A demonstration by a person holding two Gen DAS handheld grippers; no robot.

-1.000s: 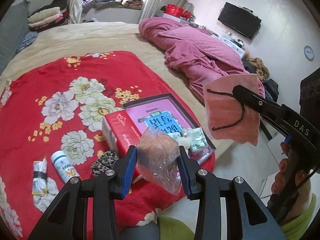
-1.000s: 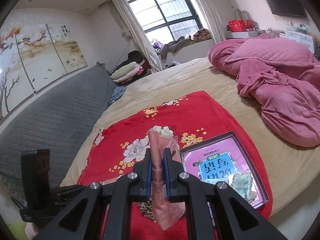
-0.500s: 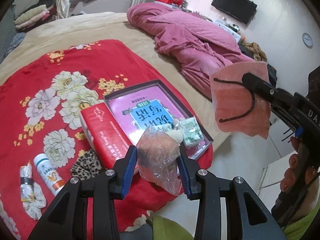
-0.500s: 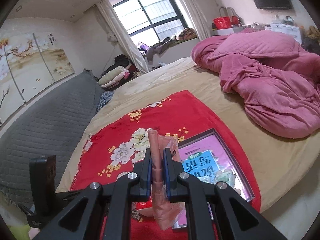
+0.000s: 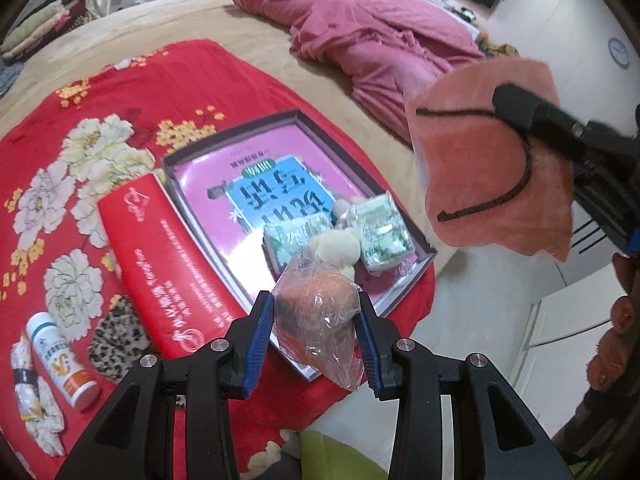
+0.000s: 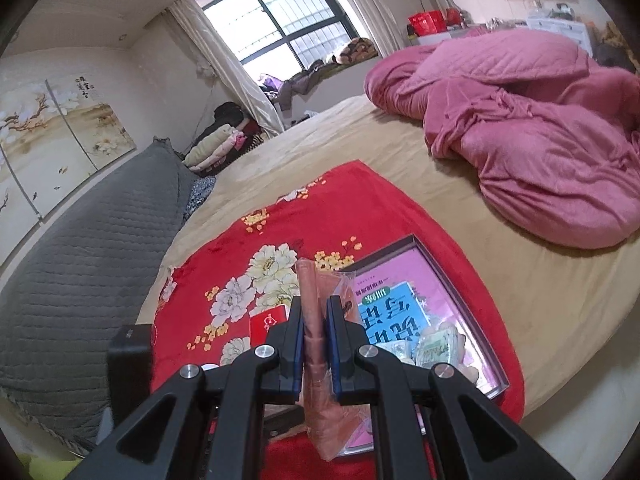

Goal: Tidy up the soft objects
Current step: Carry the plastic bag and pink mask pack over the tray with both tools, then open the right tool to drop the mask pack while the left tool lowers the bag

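Observation:
My left gripper (image 5: 316, 328) is shut on a clear plastic bag (image 5: 320, 320) with a soft orange-brown bundle inside, held above the near corner of a shallow box tray (image 5: 296, 116). The tray has a pink and blue printed bottom and holds two green-white packets (image 5: 380, 228) and a cream plush piece (image 5: 332, 246). My right gripper (image 6: 316, 336) is shut on a flat salmon-pink pouch (image 6: 312, 312) in clear wrap. That pouch (image 5: 492, 160), with a black cord on it, hangs in the air to the right of the tray in the left wrist view.
A red box (image 5: 168, 264) lies left of the tray on a red floral blanket (image 5: 120, 92). A leopard-print scrunchie (image 5: 116, 340), a white bottle (image 5: 60, 360) and a wrapped bundle (image 5: 32, 396) lie at the left. A pink quilt (image 6: 520, 132) is heaped beyond.
Both grippers have come down and closer to the tray, which now looks larger. The bag and the pouch stay held as before.

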